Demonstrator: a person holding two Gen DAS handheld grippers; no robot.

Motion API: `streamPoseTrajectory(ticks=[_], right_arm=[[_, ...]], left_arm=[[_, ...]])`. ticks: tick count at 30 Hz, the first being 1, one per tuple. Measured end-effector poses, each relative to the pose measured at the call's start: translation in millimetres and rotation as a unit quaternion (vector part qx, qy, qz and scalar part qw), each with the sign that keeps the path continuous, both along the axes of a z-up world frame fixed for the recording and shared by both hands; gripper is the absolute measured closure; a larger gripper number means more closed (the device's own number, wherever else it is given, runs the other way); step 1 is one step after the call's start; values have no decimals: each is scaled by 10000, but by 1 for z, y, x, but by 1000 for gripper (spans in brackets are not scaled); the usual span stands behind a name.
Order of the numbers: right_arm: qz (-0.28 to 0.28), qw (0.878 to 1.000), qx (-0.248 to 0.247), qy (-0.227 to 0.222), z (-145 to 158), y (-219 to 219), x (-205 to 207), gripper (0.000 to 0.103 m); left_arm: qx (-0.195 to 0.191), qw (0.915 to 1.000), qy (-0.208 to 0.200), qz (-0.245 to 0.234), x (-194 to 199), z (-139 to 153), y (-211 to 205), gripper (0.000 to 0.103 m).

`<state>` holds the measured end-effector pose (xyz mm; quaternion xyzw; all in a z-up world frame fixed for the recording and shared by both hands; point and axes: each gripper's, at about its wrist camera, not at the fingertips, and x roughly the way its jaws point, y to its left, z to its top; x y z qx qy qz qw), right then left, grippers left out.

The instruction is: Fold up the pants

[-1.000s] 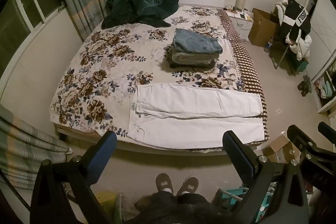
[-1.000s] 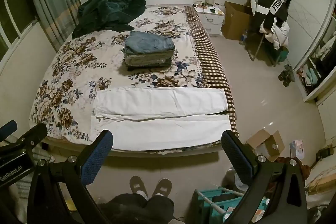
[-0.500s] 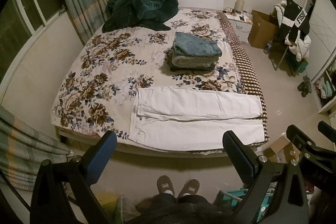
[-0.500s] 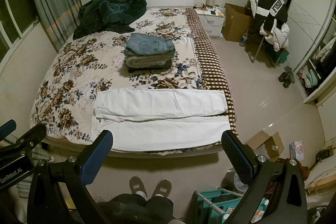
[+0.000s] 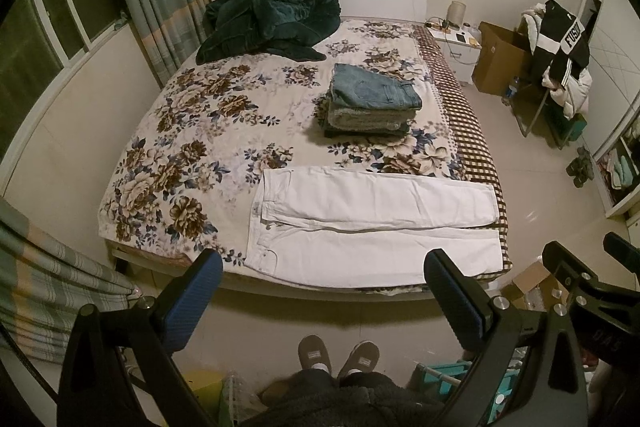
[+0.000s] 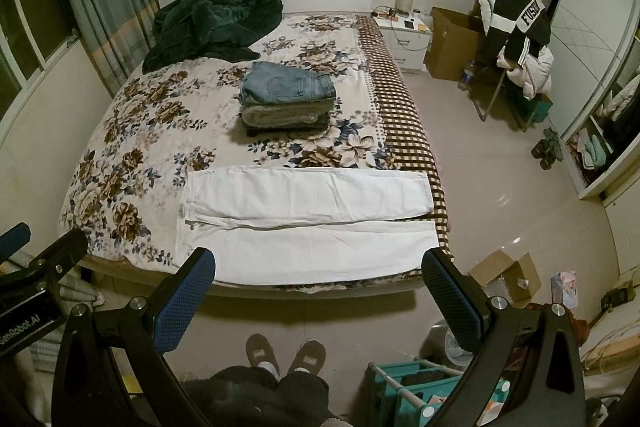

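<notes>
Hovering wide open, the left gripper (image 5: 322, 293) and right gripper (image 6: 318, 291) hold nothing; white pants (image 5: 372, 223) lie flat along the bed's (image 5: 180, 131) near edge. Best pinch the near leg's edge at both ends, folding it evenly onto the far one.

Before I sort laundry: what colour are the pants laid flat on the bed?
White pants, plain; the left wrist view shows them best.

You had dim, warm indoor light with a yellowish cast; fisheye bending curved the walls toward dark vignetted corners, glare spotted the floor (image 6: 516, 239) on the right, focus stayed sharp.
</notes>
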<state>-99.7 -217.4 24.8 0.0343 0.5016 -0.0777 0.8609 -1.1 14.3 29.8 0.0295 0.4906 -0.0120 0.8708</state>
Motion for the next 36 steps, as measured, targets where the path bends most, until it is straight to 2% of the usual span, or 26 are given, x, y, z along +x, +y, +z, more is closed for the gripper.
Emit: streamPoseTrajectory(ticks=[36], right_arm=[[2,10000,5,-25,4,6,-6,0]], left_arm=[[-7,10000,-32,10,-5,-1,0,0]])
